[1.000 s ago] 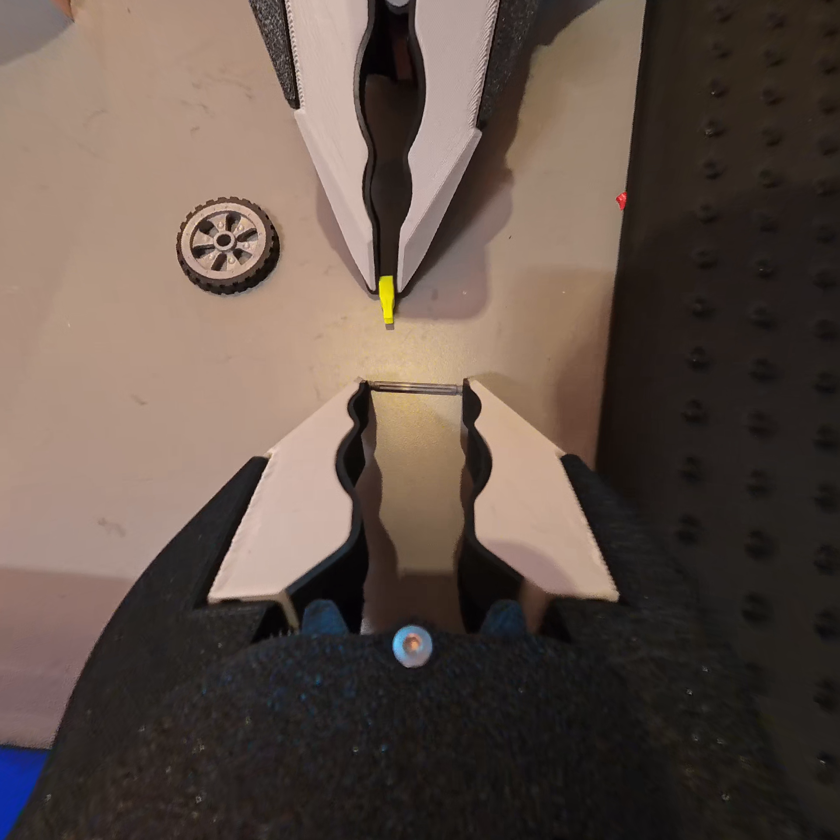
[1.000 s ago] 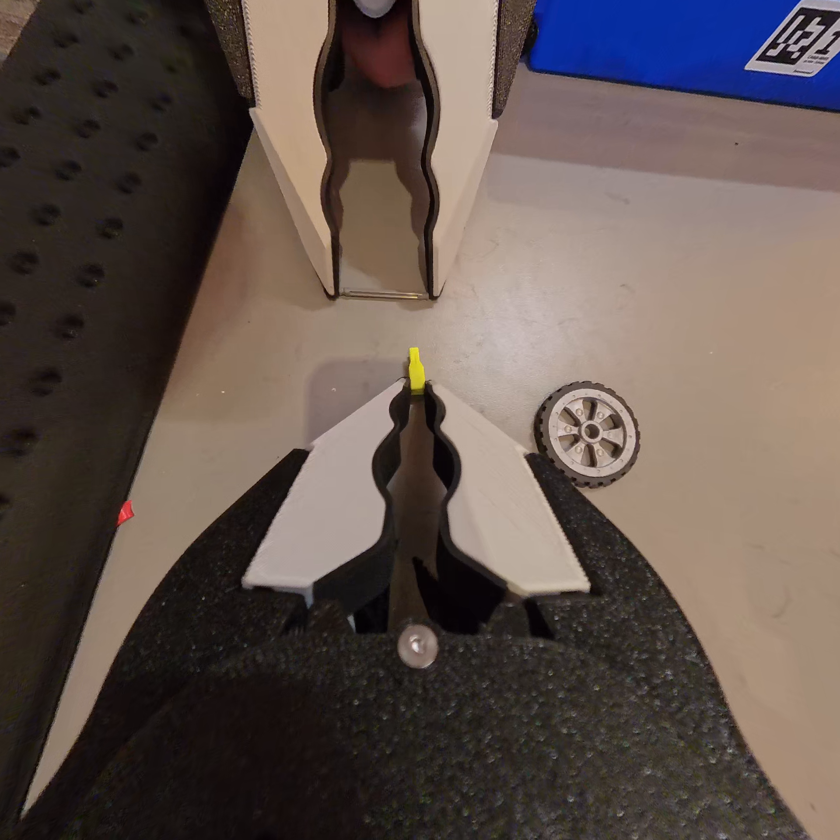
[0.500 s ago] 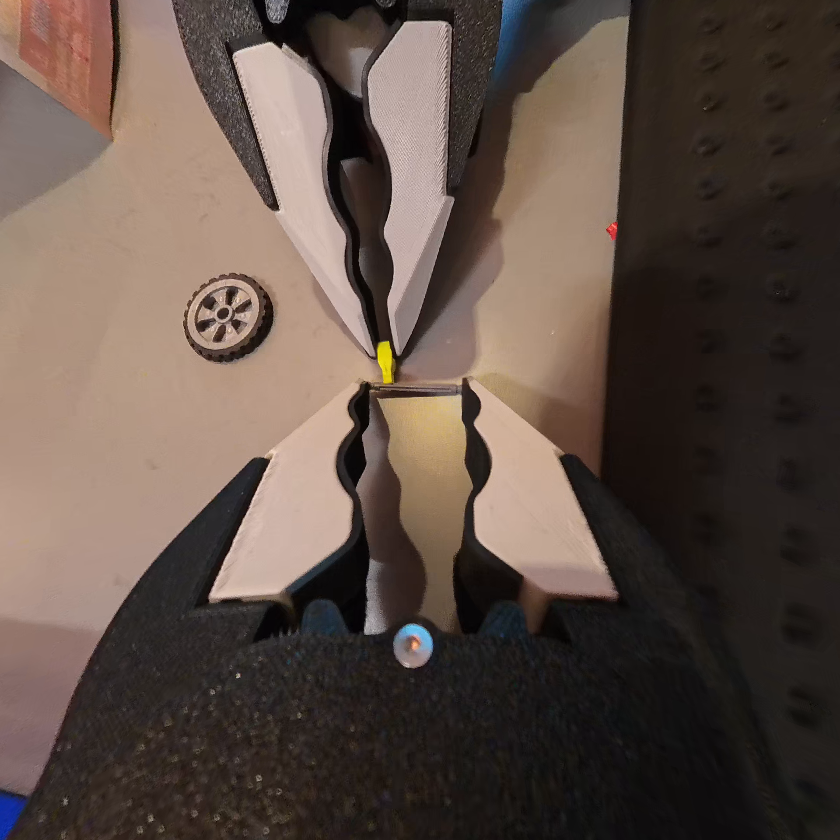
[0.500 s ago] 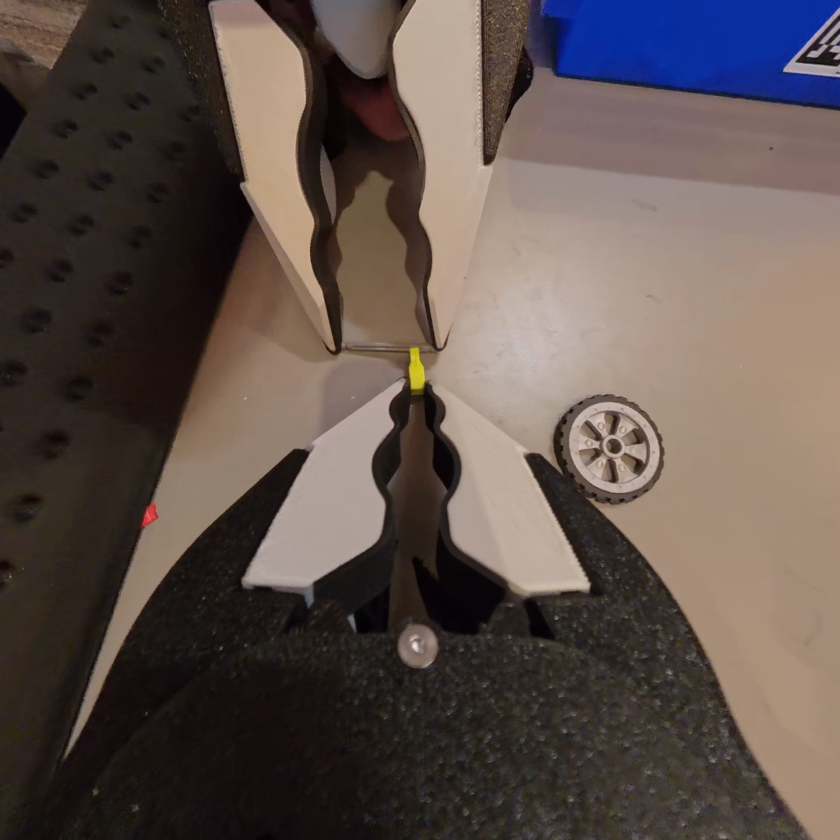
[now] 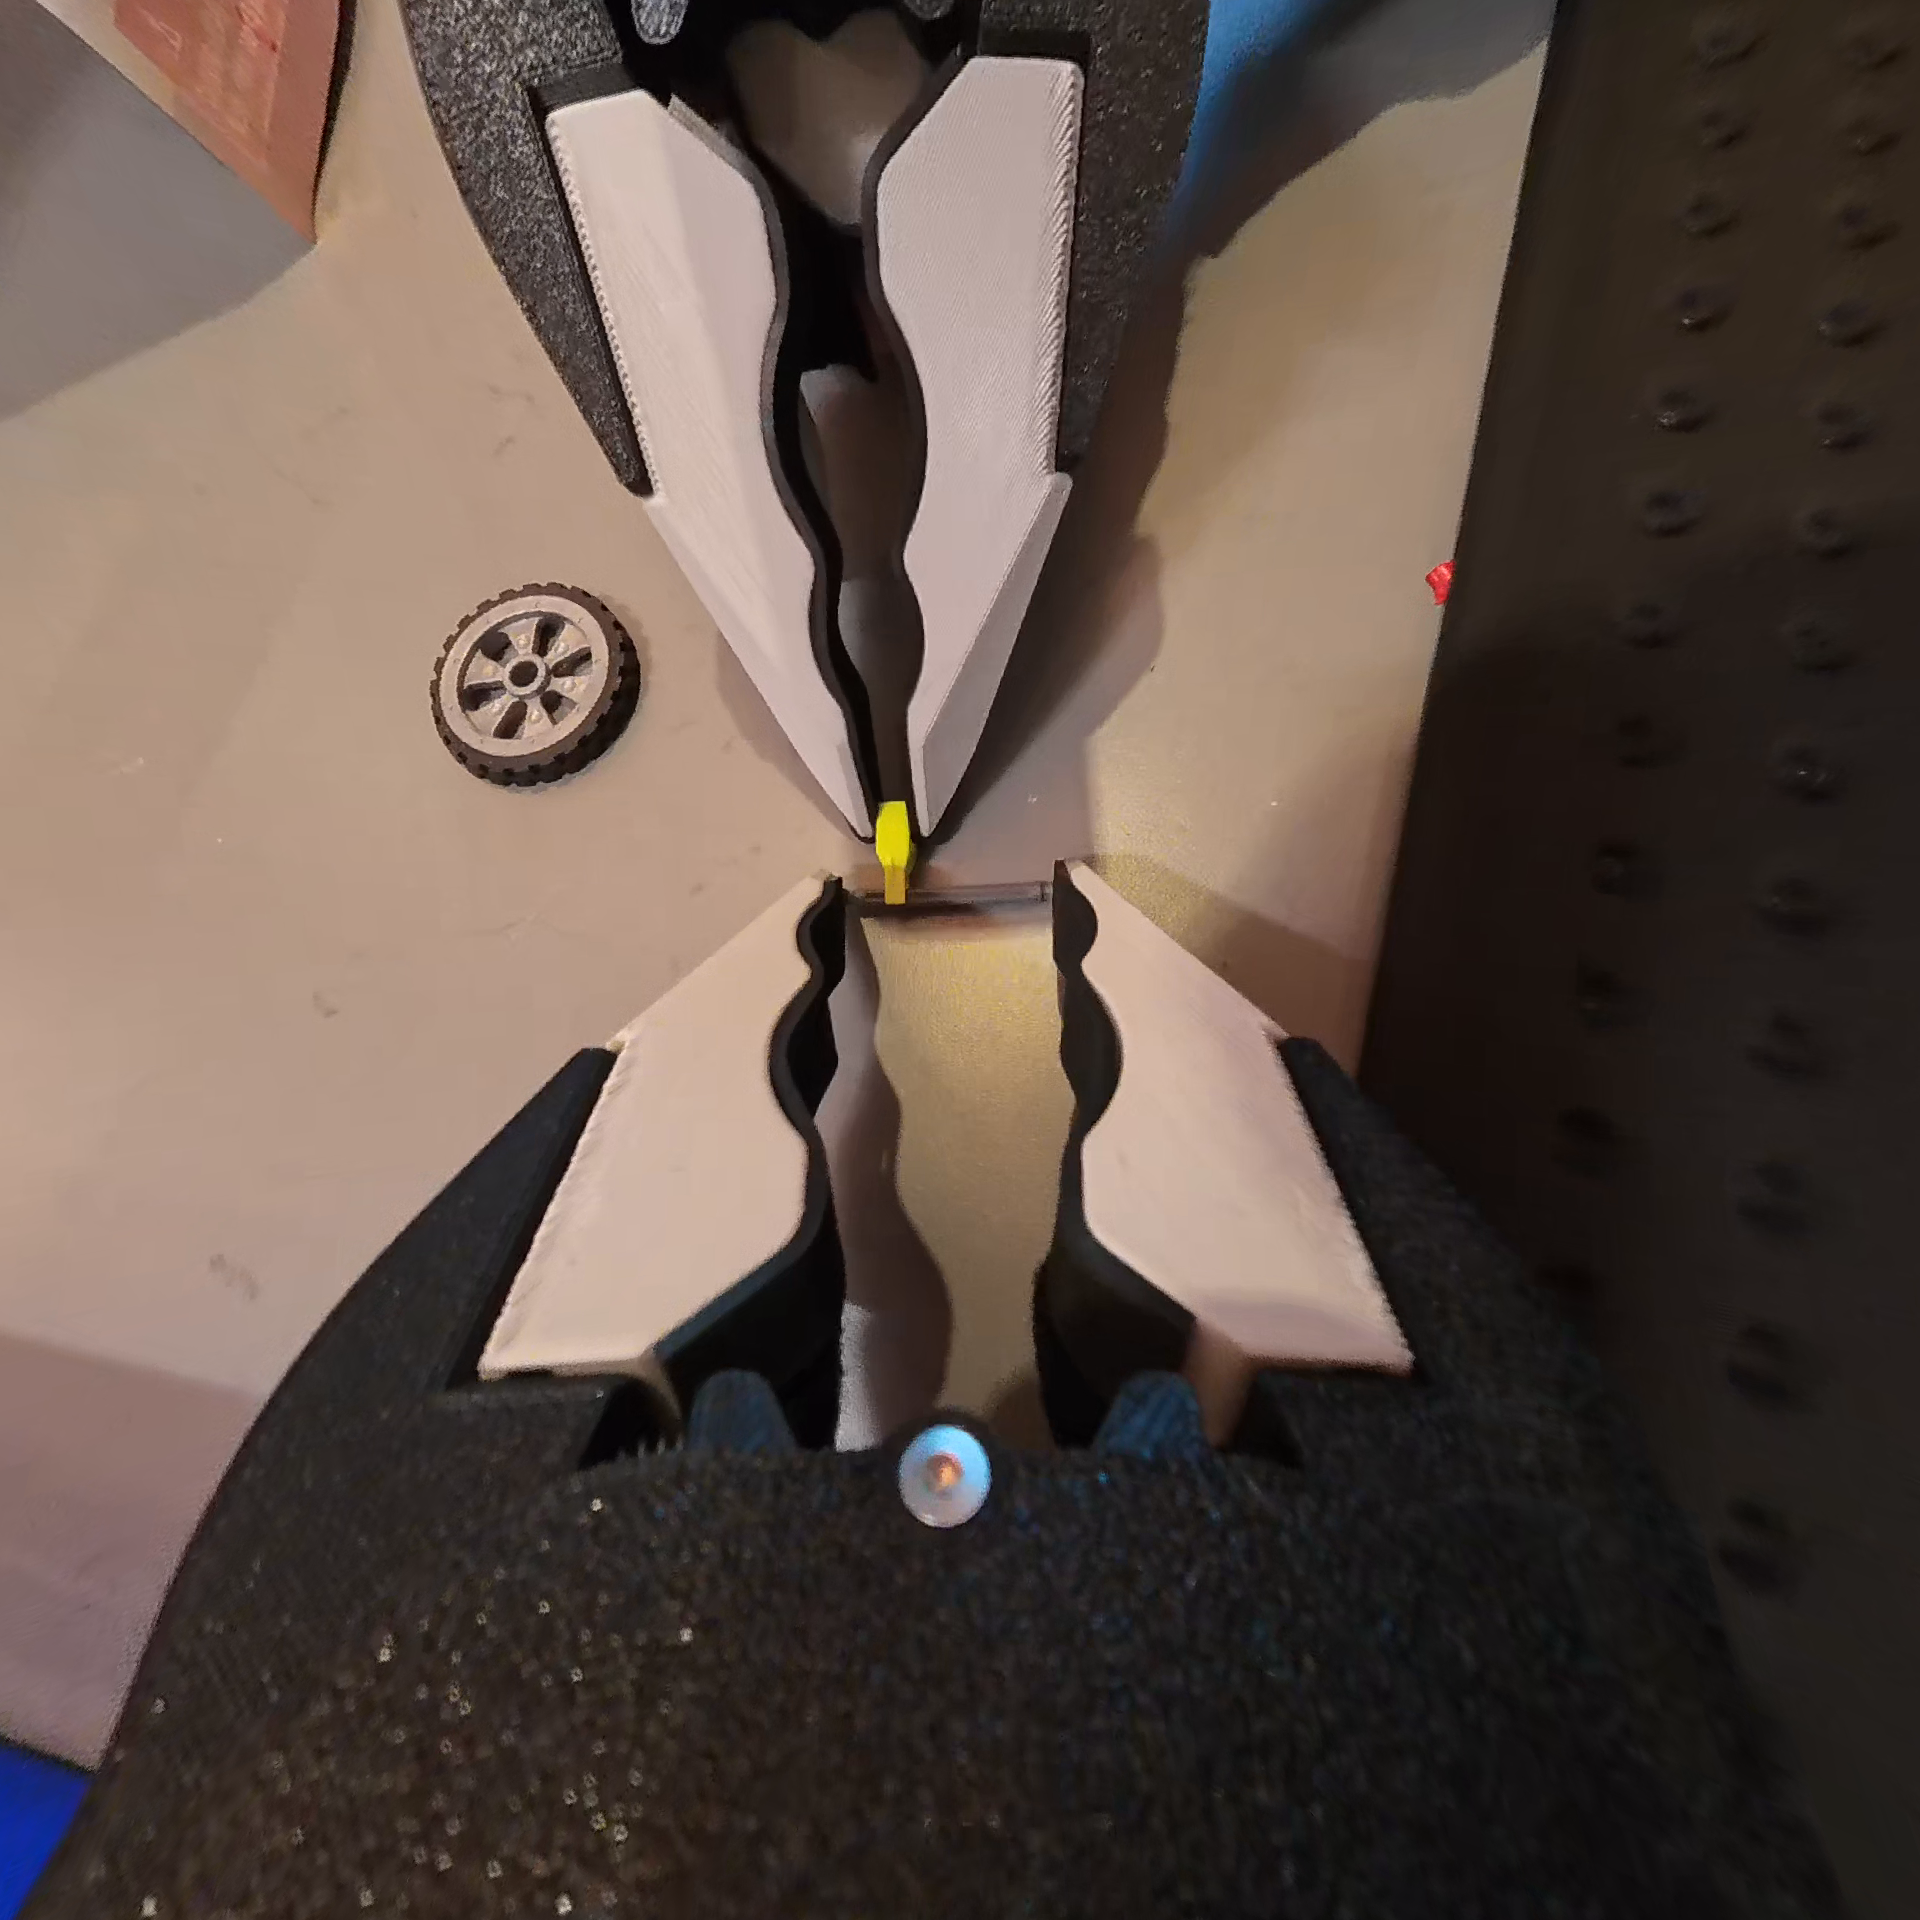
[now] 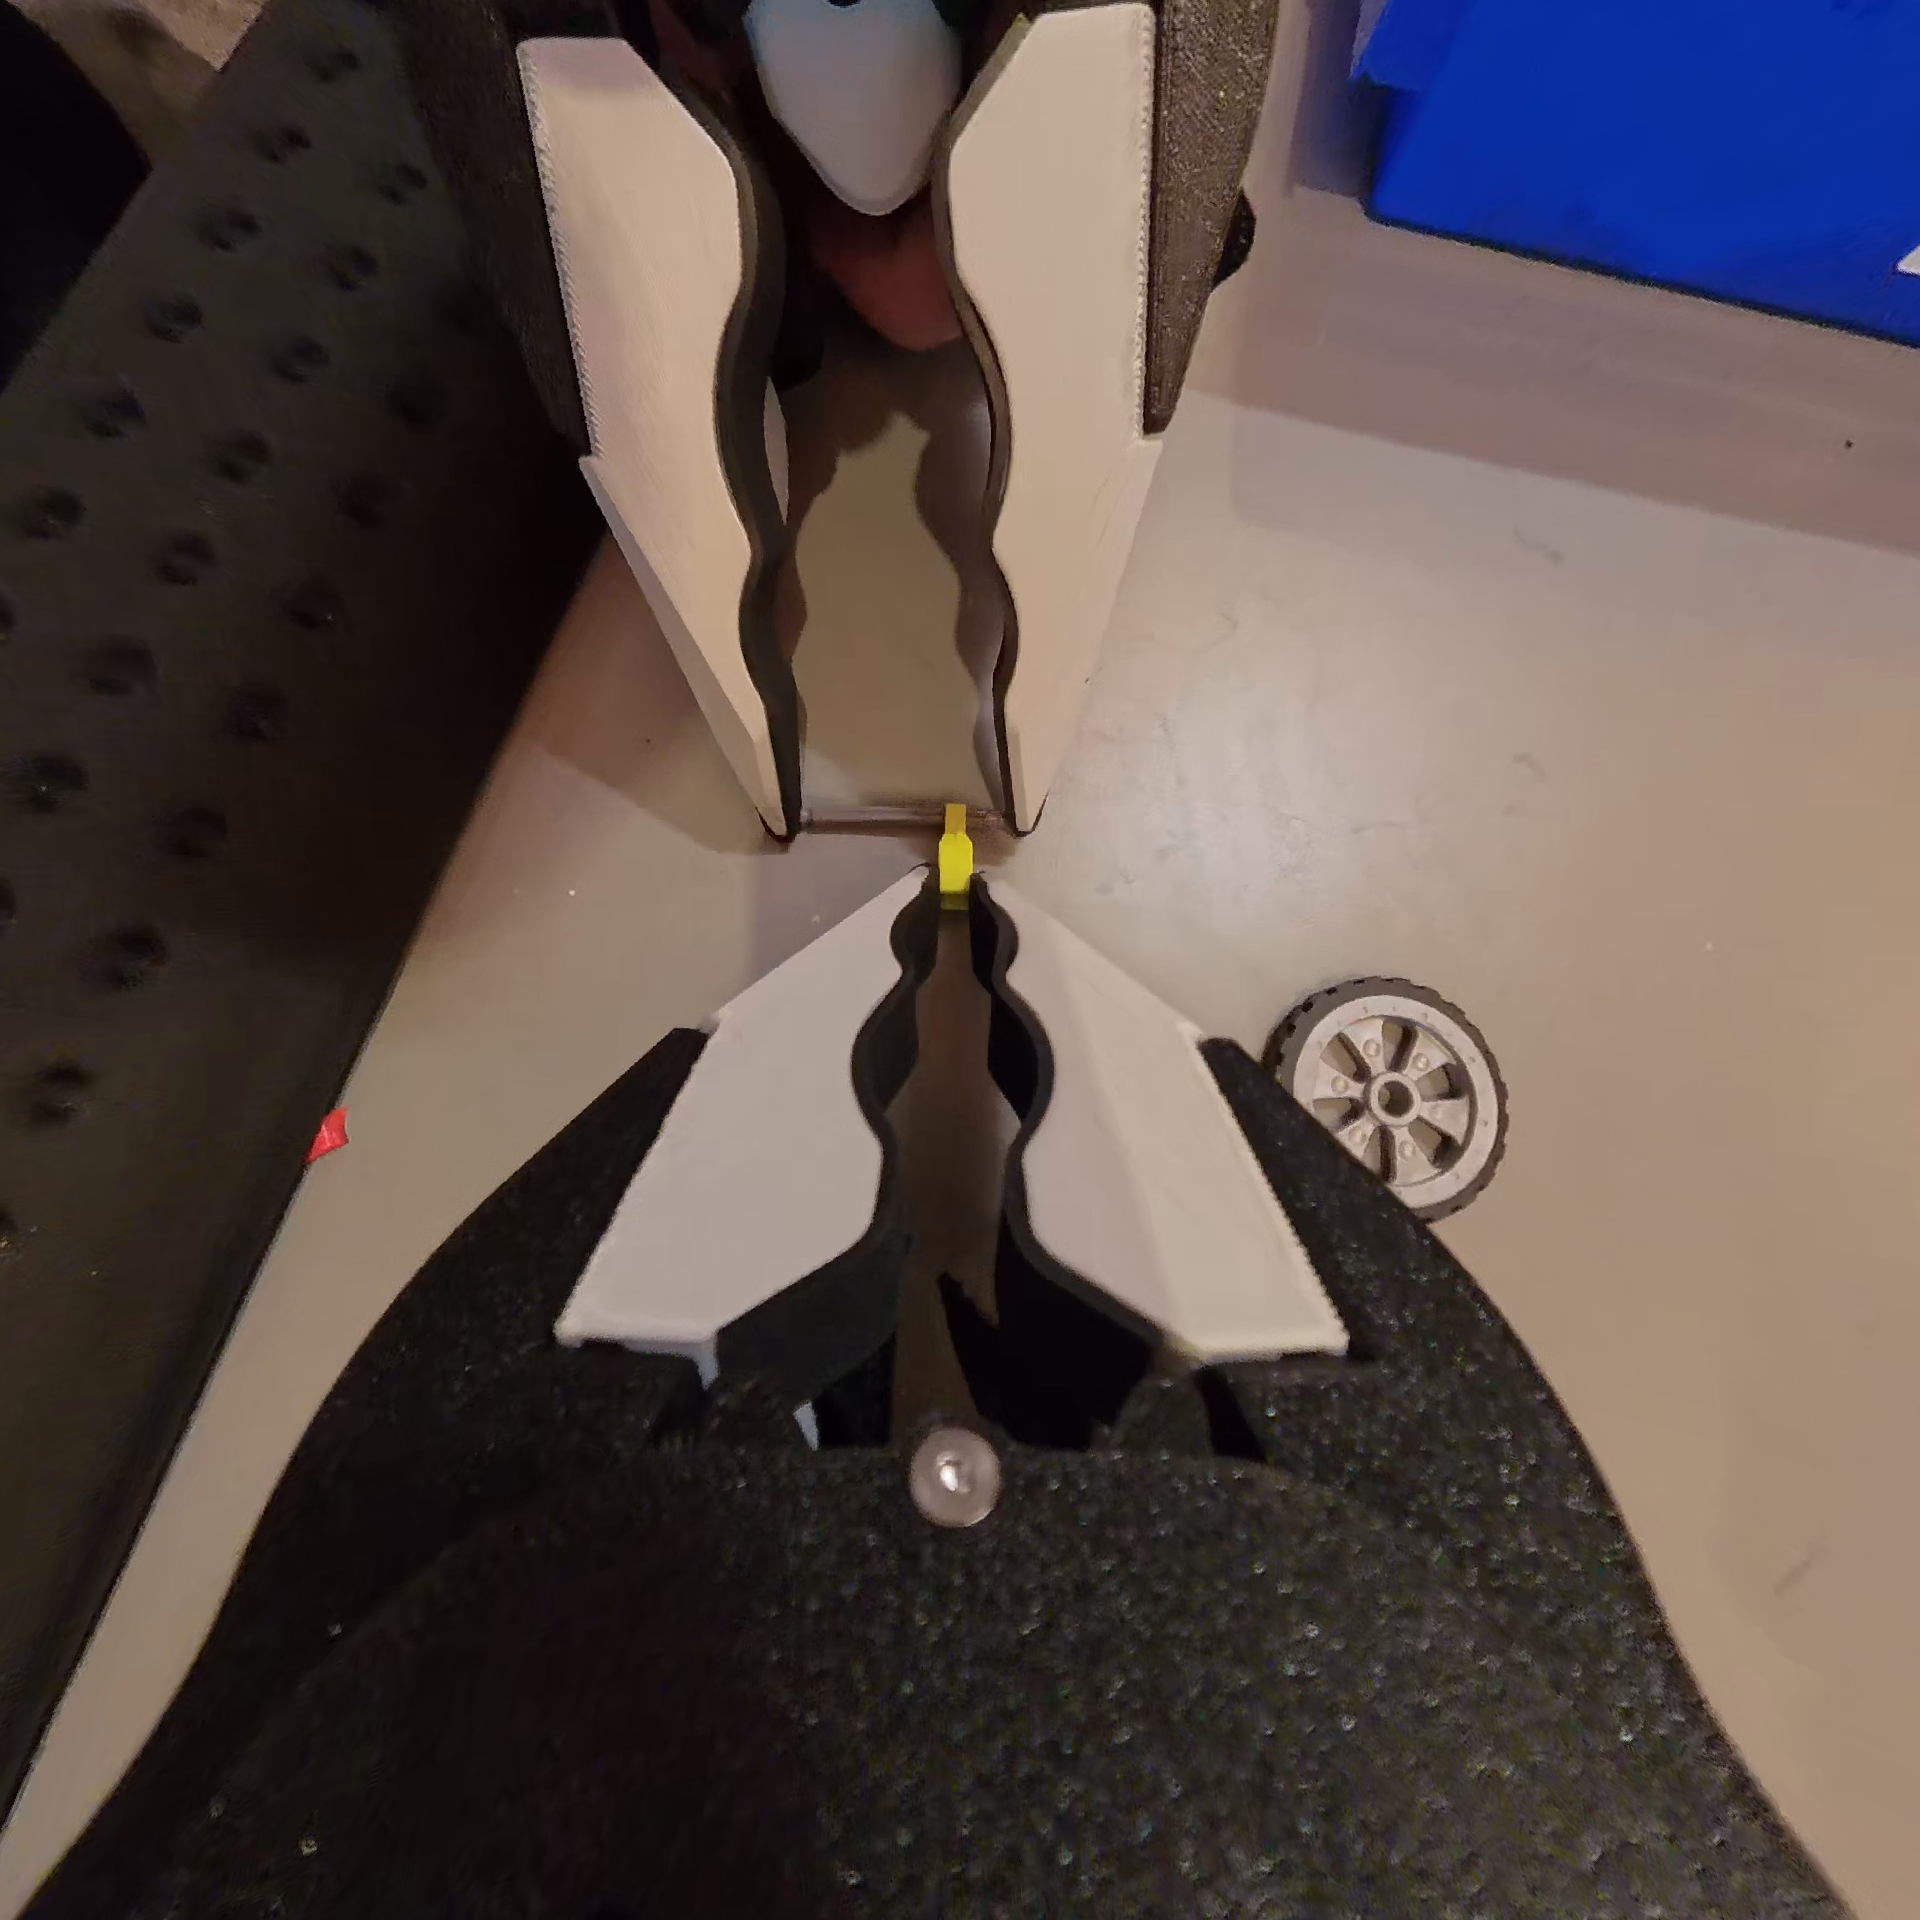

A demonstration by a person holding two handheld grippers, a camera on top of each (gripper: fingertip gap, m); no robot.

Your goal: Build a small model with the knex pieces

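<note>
My left gripper is shut on a thin metal rod, held crosswise between its fingertips just above the beige table. My right gripper is shut on a small yellow plastic piece. The two grippers face each other tip to tip. The yellow piece touches the rod near one end. In the right wrist view the rod spans the left gripper's fingertips. In the left wrist view the right gripper comes in from the top.
A grey toy wheel with a black tyre lies flat on the table beside the grippers; it also shows in the right wrist view. A black dimpled mat borders the table, with a small red scrap at its edge. A blue box stands behind. My two grippers' fingertips are within a few centimetres of each other. The small red scrap sits 9 centimetres or so from the ends of my left fingers. It turns up in the right wrist view as well.
The two grippers have closed the gap between them. The yellow piece, about a finger's width from the rod a second ago, now touches it. The wheel has not moved.
</note>
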